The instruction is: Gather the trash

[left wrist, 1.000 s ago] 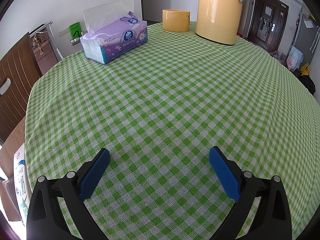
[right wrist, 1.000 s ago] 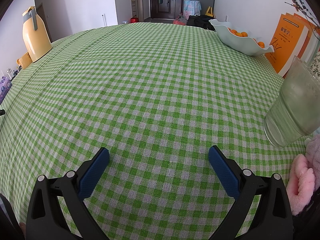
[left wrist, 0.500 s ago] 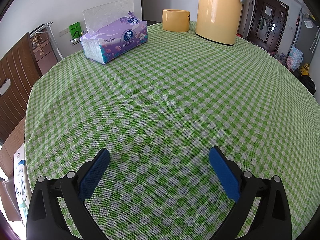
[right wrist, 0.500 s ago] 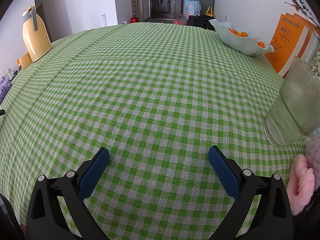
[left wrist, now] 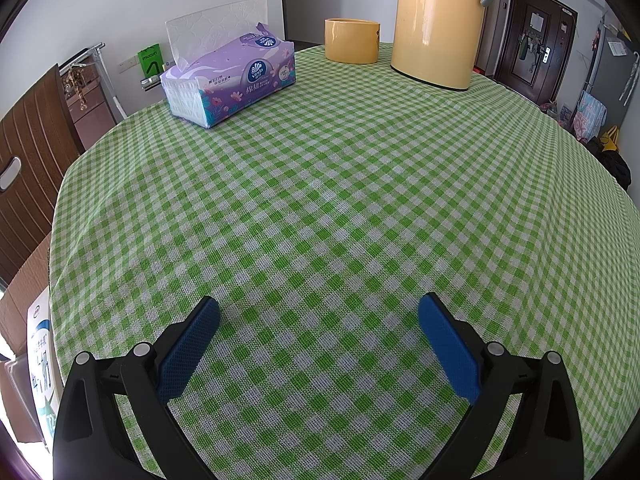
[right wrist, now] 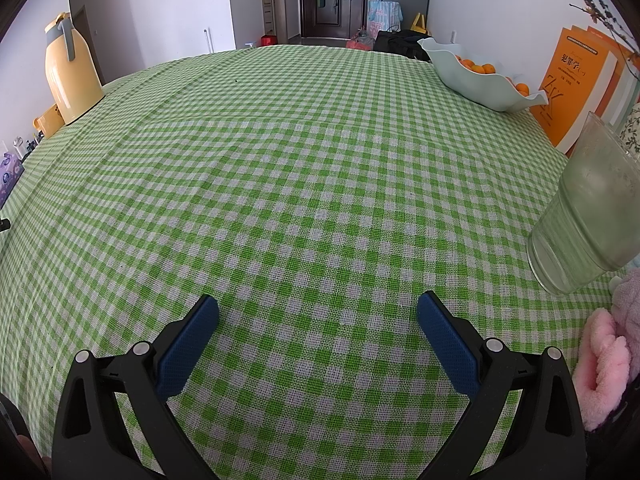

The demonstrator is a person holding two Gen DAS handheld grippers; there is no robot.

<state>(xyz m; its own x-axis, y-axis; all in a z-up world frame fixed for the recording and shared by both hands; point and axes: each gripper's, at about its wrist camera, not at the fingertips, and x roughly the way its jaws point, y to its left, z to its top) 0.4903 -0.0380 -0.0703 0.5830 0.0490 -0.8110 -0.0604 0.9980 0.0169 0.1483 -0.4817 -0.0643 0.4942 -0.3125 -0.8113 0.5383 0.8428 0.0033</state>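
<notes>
**Apparently between pickups: no trash in sight**

Both grippers spread wide, empty, low over the green-checked counter (left wrist: 320, 184). Left gripper (left wrist: 319, 322); right gripper (right wrist: 318, 320). Nothing lies between either pair of fingers.

Trash: none visible in either view. Cannot tell where it is, or whether any remains. Judgement: a search step, or the task is near done. Next move calls for swinging a camera to find a piece, or the bin, which is also unseen.

Containers:
- Tissue pack (left wrist: 230, 80), one sheet standing out of the top.
- Yellow cup (left wrist: 351, 40), contents hidden.
- Yellow jug (left wrist: 436, 20), closed.
- Bowl (right wrist: 476, 80), holding oranges (right wrist: 474, 67).
- Cloudy glass (right wrist: 586, 208), looks empty; near the right gripper, easily knocked.
</notes>
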